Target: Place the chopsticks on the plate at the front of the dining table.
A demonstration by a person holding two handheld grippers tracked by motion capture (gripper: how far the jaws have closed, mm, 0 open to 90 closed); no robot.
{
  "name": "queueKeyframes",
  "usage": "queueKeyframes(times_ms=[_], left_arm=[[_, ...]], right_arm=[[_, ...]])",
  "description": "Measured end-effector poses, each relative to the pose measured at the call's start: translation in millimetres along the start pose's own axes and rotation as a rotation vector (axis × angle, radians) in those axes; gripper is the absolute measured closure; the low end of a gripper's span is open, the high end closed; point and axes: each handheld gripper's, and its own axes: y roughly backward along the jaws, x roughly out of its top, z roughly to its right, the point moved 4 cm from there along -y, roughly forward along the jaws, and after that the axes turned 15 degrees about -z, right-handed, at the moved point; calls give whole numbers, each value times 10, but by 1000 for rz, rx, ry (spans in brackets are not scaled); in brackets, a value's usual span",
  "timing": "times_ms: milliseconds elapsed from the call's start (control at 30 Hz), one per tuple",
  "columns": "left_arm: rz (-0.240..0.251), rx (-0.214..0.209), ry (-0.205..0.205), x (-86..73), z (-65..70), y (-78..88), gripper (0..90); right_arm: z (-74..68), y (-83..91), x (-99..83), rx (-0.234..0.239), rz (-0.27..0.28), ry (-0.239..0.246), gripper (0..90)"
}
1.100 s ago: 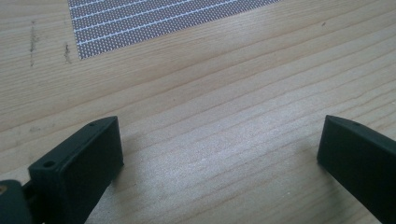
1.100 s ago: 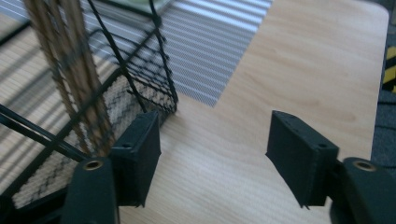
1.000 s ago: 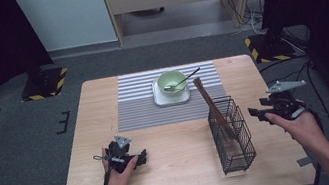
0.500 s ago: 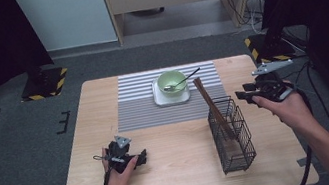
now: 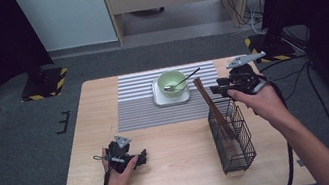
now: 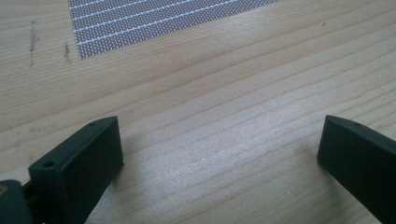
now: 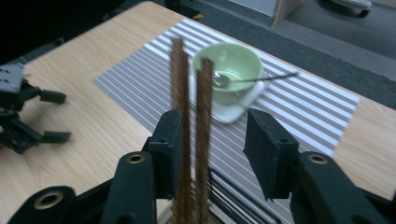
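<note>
While the left gripper (image 5: 139, 156) rests open on the table (image 5: 185, 170), the right gripper (image 7: 212, 149), spread, brackets two chopsticks (image 7: 189, 107) standing upright in the wire basket (image 5: 232, 137), nearer its left jaw.

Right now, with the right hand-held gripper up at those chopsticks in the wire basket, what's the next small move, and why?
Probably shut the right hand-held gripper on the chopsticks. Its jaws are open with both brown sticks between them, nearer the left-hand jaw in its own view, and the sticks lean out of the black wire basket. The left hand-held gripper rests open on the table.
</note>
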Motion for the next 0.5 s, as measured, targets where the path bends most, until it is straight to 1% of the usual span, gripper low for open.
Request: queueKeyframes(times_ms=[100,200,267,367,433,500], left_arm=[[0,0,0,0,0,0,0],[0,0,0,0,0,0,0],[0,0,0,0,0,0,0],[0,0,0,0,0,0,0],[0,0,0,0,0,0,0],[0,0,0,0,0,0,0]], right_arm=[[-74,-40,89,17,10,9,555],[-143,-85,168,22,10,29,580],[-163,-117,202,22,7,35,602],[-175,-166,227,26,-4,28,629],[-171,-209,234,18,-16,29,664],[-165,-238,239,14,-21,31,729]])
